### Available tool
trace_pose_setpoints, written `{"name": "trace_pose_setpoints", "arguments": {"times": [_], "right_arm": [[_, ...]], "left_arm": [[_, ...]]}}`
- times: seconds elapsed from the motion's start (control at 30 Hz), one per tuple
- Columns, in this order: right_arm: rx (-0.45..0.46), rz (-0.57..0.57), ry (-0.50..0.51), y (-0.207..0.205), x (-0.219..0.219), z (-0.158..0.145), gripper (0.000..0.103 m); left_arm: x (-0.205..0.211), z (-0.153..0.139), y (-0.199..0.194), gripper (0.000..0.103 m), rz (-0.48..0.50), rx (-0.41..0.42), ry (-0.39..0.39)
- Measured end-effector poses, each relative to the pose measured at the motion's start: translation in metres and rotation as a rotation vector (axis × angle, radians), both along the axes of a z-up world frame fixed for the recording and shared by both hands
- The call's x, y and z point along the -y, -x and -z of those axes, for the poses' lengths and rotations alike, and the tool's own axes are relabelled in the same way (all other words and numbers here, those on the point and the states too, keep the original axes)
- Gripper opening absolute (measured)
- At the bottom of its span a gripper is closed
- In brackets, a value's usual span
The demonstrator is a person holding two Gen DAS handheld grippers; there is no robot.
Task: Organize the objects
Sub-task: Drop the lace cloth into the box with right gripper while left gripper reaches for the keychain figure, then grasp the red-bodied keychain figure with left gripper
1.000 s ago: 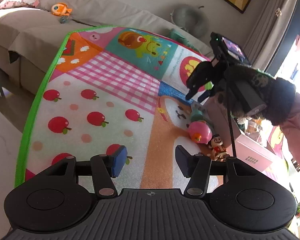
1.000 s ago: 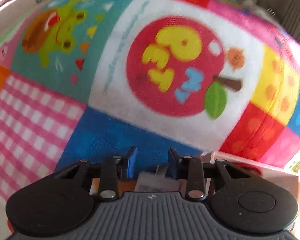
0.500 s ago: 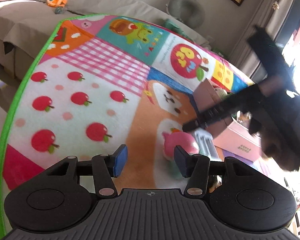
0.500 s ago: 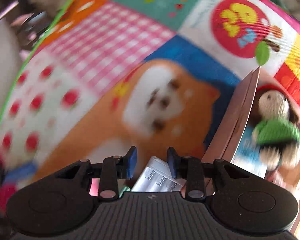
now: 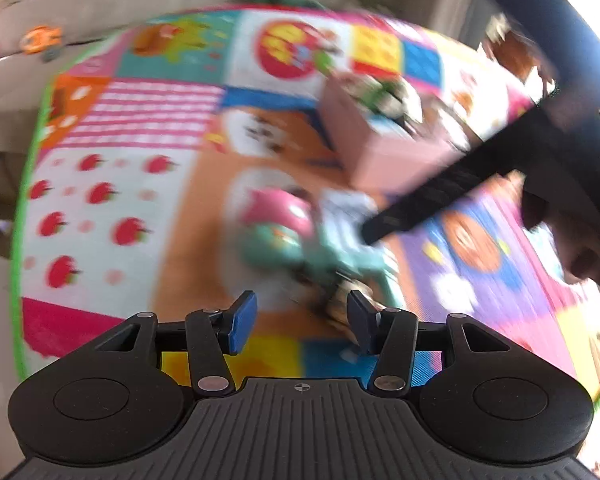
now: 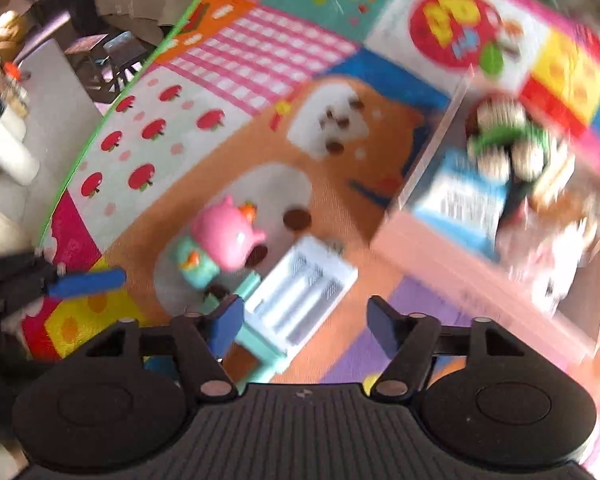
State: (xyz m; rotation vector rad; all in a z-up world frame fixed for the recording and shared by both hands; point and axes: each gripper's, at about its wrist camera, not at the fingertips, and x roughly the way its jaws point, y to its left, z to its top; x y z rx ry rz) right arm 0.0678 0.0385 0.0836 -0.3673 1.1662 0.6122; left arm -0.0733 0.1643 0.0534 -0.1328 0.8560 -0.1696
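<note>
Two views, both blurred. Left wrist: my left gripper (image 5: 302, 322) fingers apart, empty, over play mat (image 5: 132, 184); pink-and-teal toy (image 5: 278, 226) just ahead, pink box (image 5: 380, 148) beyond. Right wrist: my right gripper (image 6: 302, 326) fingers wide apart, empty; white pack (image 6: 300, 296) lies on mat between them, toy at left, box at right.

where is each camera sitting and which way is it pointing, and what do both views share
Left wrist: rides on the left claw, angled down at the play mat; its open blue pads frame the pink toy. The right claw and the person's hand enter from the right.
Right wrist: rides on the right claw, open, looking down at the white tray and the pink box; one left claw pad shows at left.
Shared: the mat, pink toy, white tray, pink box. Both are motion-blurred.
</note>
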Motion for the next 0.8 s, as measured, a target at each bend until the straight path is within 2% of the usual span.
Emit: {"name": "trace_pose_setpoints", "arguments": {"times": [0.1,0.13,0.17,0.2,0.4,0.5,0.63,0.8], "right_arm": [[-0.062,0.054,-0.008,-0.003,0.01,0.013,0.071],[-0.061,0.062,-0.004,-0.003,0.011,0.017,0.073],[-0.054,0.074,-0.015,-0.003,0.013,0.019,0.082],[-0.051,0.083,-0.019,-0.004,0.014,0.02,0.082],[-0.067,0.101,-0.068,-0.009,0.023,0.026,0.086],[-0.068,0.106,-0.084,-0.011,0.022,0.029,0.087],[-0.058,0.101,-0.083,-0.013,0.014,0.028,0.087],[-0.026,0.063,-0.084,-0.014,-0.01,0.029,0.087]], "left_arm": [[0.023,0.002,-0.004,0.054,0.025,-0.032,-0.072],[0.029,0.003,-0.007,0.056,0.019,-0.034,-0.095],[0.032,0.003,-0.01,0.056,0.01,-0.037,-0.11],[0.035,0.003,-0.012,0.055,-0.001,-0.04,-0.121],[0.034,0.004,-0.031,0.058,-0.045,-0.053,-0.203],[0.027,0.006,-0.036,0.053,-0.087,-0.056,-0.253],[0.01,0.014,-0.04,0.051,-0.115,-0.09,-0.267],[-0.006,0.021,-0.034,0.051,-0.11,-0.087,-0.218]]}}
